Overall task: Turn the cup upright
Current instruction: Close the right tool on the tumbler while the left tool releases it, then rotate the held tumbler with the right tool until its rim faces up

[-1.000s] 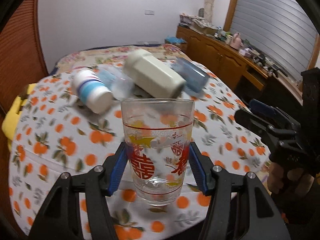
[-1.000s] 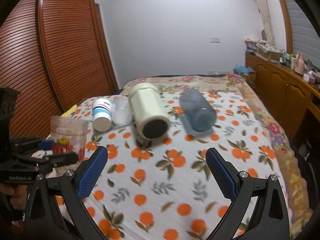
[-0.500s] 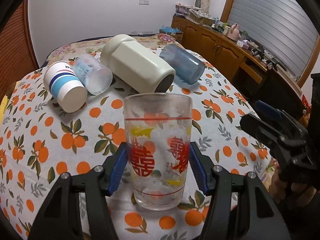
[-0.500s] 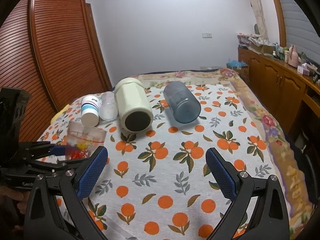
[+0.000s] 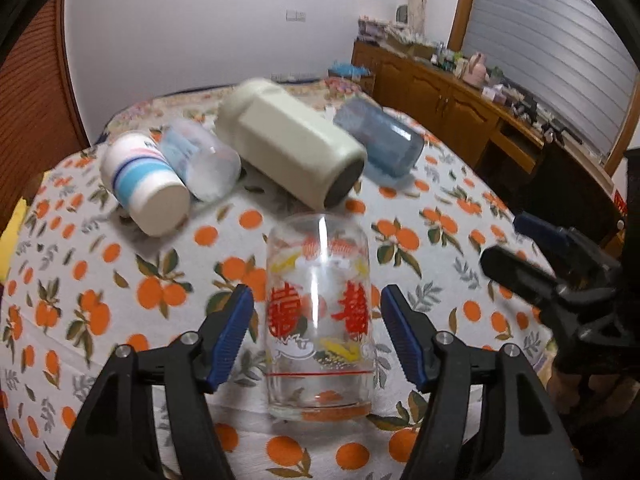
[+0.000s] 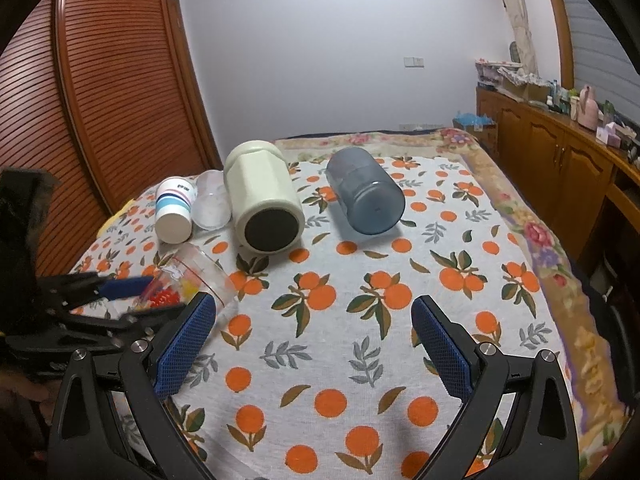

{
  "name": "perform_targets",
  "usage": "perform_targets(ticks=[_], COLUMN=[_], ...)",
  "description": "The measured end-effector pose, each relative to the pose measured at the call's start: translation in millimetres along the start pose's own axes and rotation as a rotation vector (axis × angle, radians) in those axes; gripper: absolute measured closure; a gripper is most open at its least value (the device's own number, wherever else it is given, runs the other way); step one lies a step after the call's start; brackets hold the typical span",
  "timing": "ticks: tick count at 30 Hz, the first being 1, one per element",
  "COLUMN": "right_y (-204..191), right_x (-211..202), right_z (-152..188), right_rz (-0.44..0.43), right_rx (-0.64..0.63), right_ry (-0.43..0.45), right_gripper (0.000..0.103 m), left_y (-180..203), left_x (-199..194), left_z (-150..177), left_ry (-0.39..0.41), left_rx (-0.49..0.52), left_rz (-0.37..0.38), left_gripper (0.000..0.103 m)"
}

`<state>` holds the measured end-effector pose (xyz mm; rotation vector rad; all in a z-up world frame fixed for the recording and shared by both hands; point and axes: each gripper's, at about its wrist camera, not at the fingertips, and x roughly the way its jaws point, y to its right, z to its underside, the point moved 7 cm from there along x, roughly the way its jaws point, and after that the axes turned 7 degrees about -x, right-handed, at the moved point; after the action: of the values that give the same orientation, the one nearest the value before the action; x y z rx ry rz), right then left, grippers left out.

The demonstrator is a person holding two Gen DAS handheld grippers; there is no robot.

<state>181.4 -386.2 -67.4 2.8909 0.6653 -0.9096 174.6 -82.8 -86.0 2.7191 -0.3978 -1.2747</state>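
A clear glass cup with red characters (image 5: 320,316) stands upright on the orange-print tablecloth (image 5: 120,280). My left gripper (image 5: 318,334) is open, its blue pads on either side of the cup with gaps. The cup (image 6: 188,284) and the left gripper (image 6: 120,296) also show at the left of the right wrist view. My right gripper (image 6: 312,344) is open and empty above the cloth; it also shows in the left wrist view (image 5: 560,264) at the right.
Lying on their sides behind the cup: a white cup with blue stripes (image 5: 144,184), a clear plastic cup (image 5: 204,164), a large cream jar (image 5: 288,152) and a blue-grey tumbler (image 5: 380,144). A wooden sideboard (image 6: 560,160) stands at the right, a slatted wardrobe (image 6: 100,80) at the left.
My left gripper has let go of the glass cup: its jaws have opened and the cup now stands on the cloth. The right gripper has stayed open.
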Motion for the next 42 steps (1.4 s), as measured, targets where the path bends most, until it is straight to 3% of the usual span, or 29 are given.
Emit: perform_targets(ticks=[3,10,16,31,42], right_y=[-6.2,-41.4,-76.2,-98.3,-100.6], right_x=[0.3,11.3,35.6,90.8,114.5], right_z=[-3.0,-7.2,-5.4,0.3,-4.3], right_rz=[-0.015,-0.096,-0.186,-0.270,-0.281], right_rx=[0.001,0.008,0.034,0.113,0.105], right_ry=[-0.005,-0.062,-0.168,-0.415,-0.507], right_gripper=[0.003,0.003,0.006,0.008,0.010], left_y=[-7.4,-39.9,-71.4,-102.6,-104.7], left_x=[-16.5,-48.3,-63.0,-67.7,-65.9], left_z=[-7.5,-11.9,-5.8,13.8,16.5], left_ry=[0.052,0.142,0.186,0.182,0.171], left_rx=[-0.025,-0.030,-0.062,-0.115,-0.121], left_rz=[0.002,-0.081,-0.133,-0.160,-0.160], left_gripper=[0.029,0.026,0.025,0.025,0.025])
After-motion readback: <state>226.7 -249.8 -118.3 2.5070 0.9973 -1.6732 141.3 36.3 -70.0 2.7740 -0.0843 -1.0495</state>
